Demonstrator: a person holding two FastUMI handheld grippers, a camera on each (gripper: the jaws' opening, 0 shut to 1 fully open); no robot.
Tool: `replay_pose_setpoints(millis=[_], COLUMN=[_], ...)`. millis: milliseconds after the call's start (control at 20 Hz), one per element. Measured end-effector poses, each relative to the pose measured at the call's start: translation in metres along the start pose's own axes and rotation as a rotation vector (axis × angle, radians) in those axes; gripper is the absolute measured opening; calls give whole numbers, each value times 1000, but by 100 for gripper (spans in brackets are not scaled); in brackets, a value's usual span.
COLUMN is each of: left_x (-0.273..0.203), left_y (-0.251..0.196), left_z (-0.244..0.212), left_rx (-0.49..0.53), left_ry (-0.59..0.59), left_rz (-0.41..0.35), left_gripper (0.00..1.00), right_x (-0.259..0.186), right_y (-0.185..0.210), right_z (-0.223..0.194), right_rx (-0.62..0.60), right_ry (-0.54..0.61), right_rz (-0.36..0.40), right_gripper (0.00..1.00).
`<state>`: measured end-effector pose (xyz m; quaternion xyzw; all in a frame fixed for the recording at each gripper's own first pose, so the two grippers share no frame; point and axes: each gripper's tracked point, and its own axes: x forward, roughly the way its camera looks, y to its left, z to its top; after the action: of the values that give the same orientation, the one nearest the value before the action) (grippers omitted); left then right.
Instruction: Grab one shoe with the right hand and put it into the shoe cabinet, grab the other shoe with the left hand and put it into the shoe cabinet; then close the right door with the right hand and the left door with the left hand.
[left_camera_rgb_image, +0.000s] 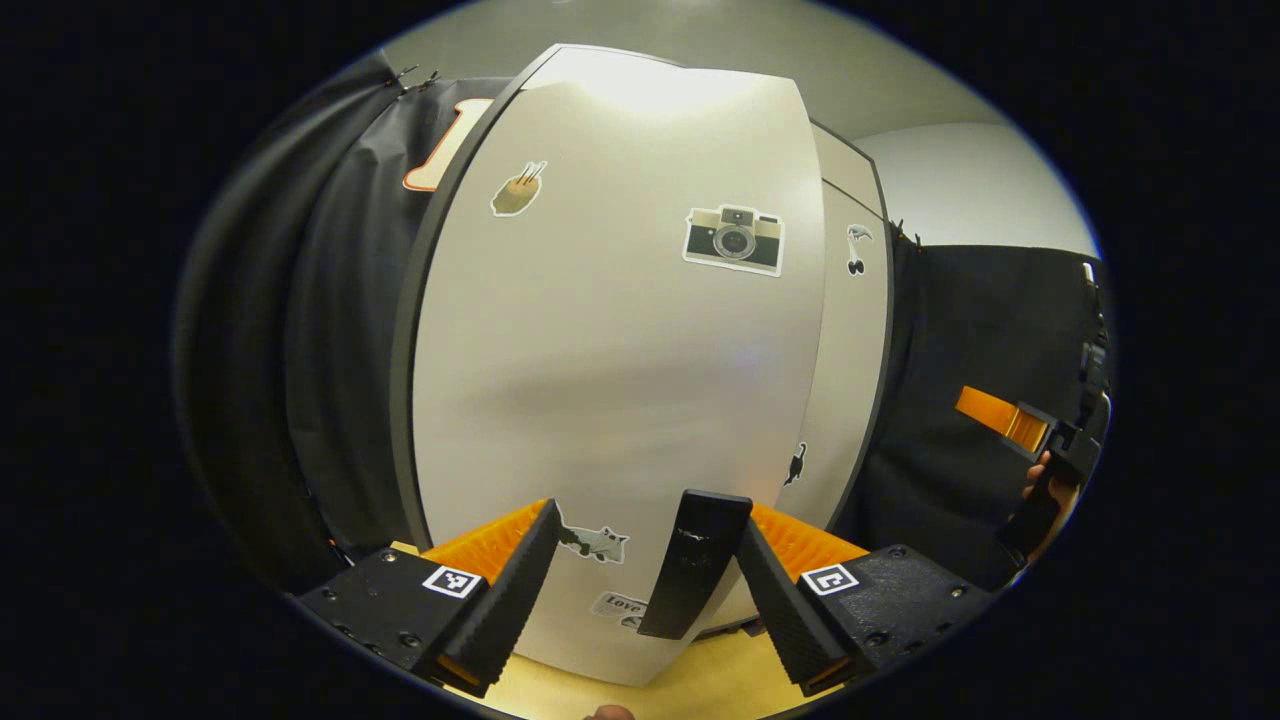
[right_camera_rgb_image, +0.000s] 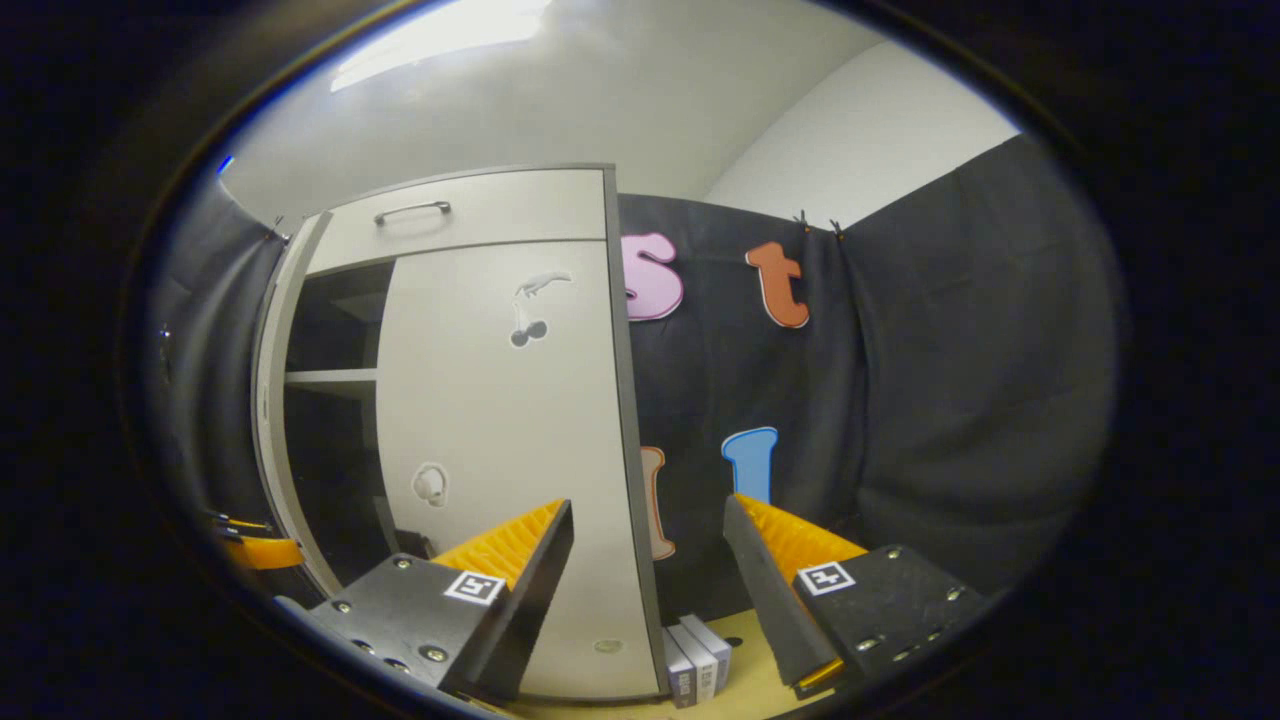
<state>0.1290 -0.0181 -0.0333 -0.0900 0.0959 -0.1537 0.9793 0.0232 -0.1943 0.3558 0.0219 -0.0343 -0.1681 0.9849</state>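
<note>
Left gripper view looks close onto the pale left door (left_camera_rgb_image: 620, 380) of the shoe cabinet, a tall panel standing upright with its long side vertical. A black handle (left_camera_rgb_image: 695, 565) hangs near its lower right edge, between the spread fingers of the left gripper (left_camera_rgb_image: 645, 590); the fingers stand apart and press on nothing. A camera sticker (left_camera_rgb_image: 733, 240) sits high on the panel. To the right, the right door (left_camera_rgb_image: 850, 350) lies behind the left door's edge, and far right a hand (left_camera_rgb_image: 1045, 480) holds the other gripper.

Right gripper view shows the right gripper (right_camera_rgb_image: 650, 590) with its fingers also wide apart, gripping nothing. The right door lies flat against the cabinet (right_camera_rgb_image: 470, 210) front, while the left side gapes, with dark shelves (right_camera_rgb_image: 330, 375) showing. Small boxes (right_camera_rgb_image: 697, 655) stand on the floor beside the cabinet's lower right corner.
</note>
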Motion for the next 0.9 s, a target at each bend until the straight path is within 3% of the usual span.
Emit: replay_pose_setpoints(millis=[700, 900], left_x=[45, 57], left_y=[-10, -6], left_z=[-1, 0], left_rx=[-4, 15], left_ry=[21, 16], left_rz=[7, 52], left_gripper=[100, 100], right_x=[4, 9], right_y=[-10, -11], right_z=[-9, -15], right_rx=[23, 27], right_ry=[15, 21], right_rz=[-17, -7], right_gripper=[91, 91])
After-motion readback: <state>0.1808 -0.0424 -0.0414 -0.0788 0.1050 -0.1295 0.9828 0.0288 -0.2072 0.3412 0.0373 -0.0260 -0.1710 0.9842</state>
